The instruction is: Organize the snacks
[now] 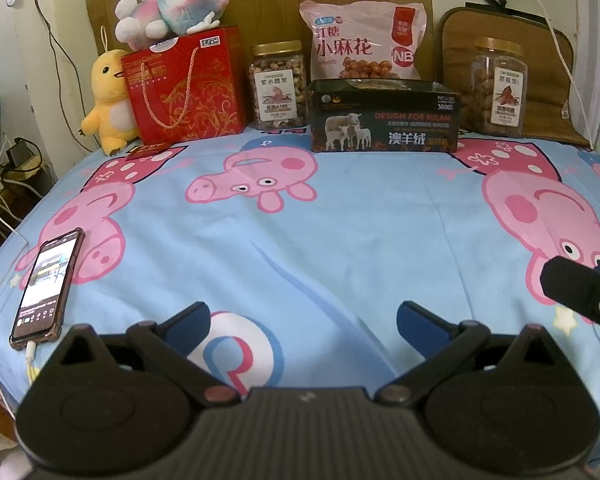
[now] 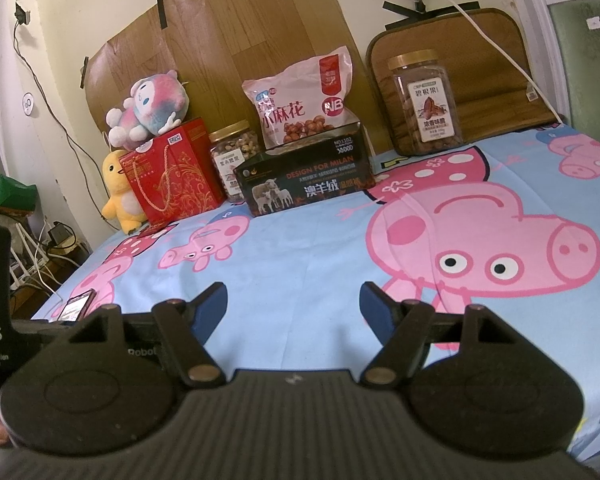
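Observation:
Snacks stand in a row at the back of the bed. A red gift box [image 1: 186,86] [image 2: 176,172] is at the left, then a jar of nuts [image 1: 277,84] [image 2: 232,160]. A pink snack bag [image 1: 364,40] [image 2: 302,100] stands behind a black box [image 1: 384,118] [image 2: 306,180]. A second jar [image 1: 500,86] [image 2: 424,104] is at the right. My left gripper [image 1: 303,316] is open and empty, low over the sheet. My right gripper [image 2: 293,300] is open and empty too; its side shows in the left wrist view [image 1: 580,292].
A pink plush [image 1: 172,0] lies on the red box and a yellow duck plush [image 1: 108,100] stands beside it. A phone [image 1: 46,284] on a cable lies at the bed's left edge. A brown cushion [image 1: 540,72] leans behind the right jar. Cables hang at the left wall.

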`<state>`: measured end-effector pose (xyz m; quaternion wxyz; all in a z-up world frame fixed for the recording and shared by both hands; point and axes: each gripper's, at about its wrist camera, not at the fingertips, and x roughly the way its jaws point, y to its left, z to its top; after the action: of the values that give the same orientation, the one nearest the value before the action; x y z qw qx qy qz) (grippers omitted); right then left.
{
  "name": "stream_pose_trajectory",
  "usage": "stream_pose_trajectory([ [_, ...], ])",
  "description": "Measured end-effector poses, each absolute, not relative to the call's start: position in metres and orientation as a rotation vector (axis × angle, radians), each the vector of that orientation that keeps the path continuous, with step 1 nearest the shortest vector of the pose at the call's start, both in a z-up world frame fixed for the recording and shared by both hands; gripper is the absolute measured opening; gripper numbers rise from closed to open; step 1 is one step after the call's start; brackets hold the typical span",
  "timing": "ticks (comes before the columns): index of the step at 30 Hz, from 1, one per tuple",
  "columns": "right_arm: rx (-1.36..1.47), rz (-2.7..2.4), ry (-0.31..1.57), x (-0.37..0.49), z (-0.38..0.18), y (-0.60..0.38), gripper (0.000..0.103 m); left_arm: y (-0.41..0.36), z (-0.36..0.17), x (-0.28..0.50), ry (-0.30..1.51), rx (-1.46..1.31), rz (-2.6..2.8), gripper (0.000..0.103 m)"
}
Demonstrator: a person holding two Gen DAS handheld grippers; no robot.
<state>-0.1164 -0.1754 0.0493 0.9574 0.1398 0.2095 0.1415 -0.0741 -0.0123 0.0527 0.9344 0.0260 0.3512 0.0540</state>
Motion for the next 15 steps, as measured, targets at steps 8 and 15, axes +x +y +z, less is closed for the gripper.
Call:
stream_pose_trajectory([
  [8, 0.283, 0.287, 0.425, -0.1166, 0.0492, -0.1755, 0.075, -0.0129, 0.0519, -0.0751, 0.716, 0.060, 0.103, 0.103],
  [15, 0.283, 0.288, 0.426, -0.1157, 0.0494, -0.1761, 0.075, -0.0133, 0.0518, -0.0751, 0.716, 0.060, 0.103, 0.103],
])
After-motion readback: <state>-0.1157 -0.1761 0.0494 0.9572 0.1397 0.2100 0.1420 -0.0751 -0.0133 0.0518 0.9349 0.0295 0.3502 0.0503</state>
